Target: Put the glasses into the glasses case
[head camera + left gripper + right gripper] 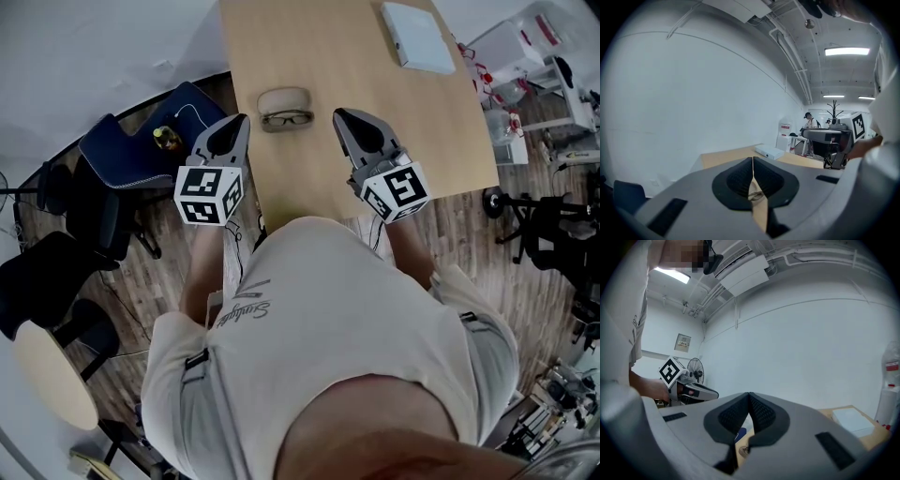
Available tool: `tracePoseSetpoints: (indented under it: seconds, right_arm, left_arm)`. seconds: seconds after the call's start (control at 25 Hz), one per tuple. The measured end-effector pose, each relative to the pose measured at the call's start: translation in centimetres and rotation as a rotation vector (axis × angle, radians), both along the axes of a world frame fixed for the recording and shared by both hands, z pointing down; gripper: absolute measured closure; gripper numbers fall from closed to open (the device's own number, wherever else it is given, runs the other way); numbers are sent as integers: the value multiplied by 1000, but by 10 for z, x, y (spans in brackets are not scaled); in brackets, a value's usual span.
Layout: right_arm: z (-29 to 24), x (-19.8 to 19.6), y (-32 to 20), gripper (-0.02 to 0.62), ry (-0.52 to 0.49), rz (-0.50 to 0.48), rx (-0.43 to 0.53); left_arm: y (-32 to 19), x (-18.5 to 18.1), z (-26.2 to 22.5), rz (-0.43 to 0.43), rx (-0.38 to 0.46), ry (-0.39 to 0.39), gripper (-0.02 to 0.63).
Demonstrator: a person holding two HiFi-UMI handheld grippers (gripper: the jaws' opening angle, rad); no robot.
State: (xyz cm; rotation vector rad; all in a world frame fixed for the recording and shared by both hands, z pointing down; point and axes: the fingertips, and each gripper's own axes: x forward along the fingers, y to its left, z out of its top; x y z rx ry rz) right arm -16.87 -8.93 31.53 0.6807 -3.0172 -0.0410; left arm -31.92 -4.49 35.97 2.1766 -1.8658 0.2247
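Left gripper (240, 120), right gripper (339, 113): both over near table (422, 141) edge, jaws pressed together, nothing held. Glasses (287, 118) lie on table between two tips, slightly ahead; long axis runs left-right, lenses toward person. Neither gripper clearly nearer. Glasses case (284, 97) just behind glasses, same axis; lid state unclear. White box (417, 36) at far right corner.

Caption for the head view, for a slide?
Left gripper and right gripper, both shut, flank the glasses beside the glasses case.
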Motion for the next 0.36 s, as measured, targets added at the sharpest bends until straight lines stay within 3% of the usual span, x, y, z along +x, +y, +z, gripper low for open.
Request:
tracePoseSetpoints:
  seconds: [0.36]
  right_arm:
    - [21,-10,-12,600,27,19,-57]
  left_arm:
    - [-9,-16,24,-10,-35,46,589]
